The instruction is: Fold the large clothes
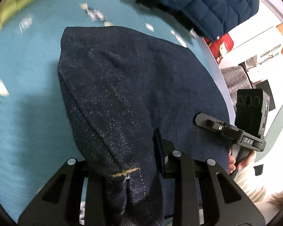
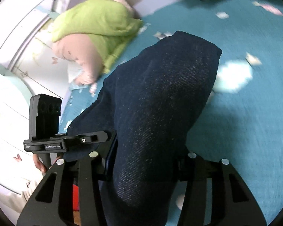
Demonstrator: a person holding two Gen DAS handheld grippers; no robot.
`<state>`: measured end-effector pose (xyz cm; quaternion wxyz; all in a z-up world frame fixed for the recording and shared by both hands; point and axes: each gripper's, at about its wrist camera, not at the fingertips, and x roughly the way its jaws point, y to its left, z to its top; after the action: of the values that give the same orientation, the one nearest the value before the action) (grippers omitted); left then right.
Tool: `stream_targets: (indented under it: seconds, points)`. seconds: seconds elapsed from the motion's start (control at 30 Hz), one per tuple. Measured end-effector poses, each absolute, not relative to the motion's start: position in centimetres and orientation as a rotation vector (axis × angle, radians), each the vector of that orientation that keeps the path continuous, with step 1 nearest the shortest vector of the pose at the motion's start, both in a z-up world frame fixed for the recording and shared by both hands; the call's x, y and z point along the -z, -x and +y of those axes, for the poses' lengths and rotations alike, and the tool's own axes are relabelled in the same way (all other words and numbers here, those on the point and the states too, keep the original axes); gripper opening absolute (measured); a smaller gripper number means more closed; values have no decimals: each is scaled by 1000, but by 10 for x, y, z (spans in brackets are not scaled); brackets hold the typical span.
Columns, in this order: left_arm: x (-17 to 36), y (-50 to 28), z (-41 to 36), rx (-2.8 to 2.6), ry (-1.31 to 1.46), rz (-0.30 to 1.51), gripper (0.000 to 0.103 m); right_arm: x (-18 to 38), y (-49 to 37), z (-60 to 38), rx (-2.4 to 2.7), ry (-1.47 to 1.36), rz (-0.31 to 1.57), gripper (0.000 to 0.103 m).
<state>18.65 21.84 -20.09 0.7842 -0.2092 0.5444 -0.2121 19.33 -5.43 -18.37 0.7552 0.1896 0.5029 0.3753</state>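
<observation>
Dark blue jeans (image 1: 122,86) hang folded over a teal bed sheet (image 1: 28,94). My left gripper (image 1: 130,162) is shut on the jeans near a tan-stitched seam; denim covers its left finger. My right gripper (image 2: 143,162) is shut on the jeans (image 2: 160,98) too, with denim draped over and between its fingers. The right gripper shows at the right edge of the left wrist view (image 1: 226,130). The left gripper shows at the left of the right wrist view (image 2: 69,141). Both hold the cloth lifted, side by side.
A navy quilted jacket (image 1: 207,5) lies at the far side of the bed. A green and pink garment pile (image 2: 92,37) lies by the bed edge near white cabinets. The sheet (image 2: 245,113) carries white patterned patches.
</observation>
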Motion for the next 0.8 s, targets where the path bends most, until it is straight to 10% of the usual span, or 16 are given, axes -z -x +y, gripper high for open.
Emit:
stream_targets:
  seconds: [0.23,0.47,0.53,0.6,0.8]
  points:
    - [159,-231,297,331,390,1155,27,164,-253,34,-875,-456,1077,46]
    - [236,-262,364,159,396,1373,29,245,-279,111,-802,-395,1263,47]
    - [286,-265,374,85,394,1478,35,281,-279,130,-693,-317,1381,53]
    - [315,-257,386,28,436,1481,65,290,-274,126,-652,-305,1374,65]
    - [271,-226,416,-101,247,1354,73,233,-274,84,-539,-185,1165,70]
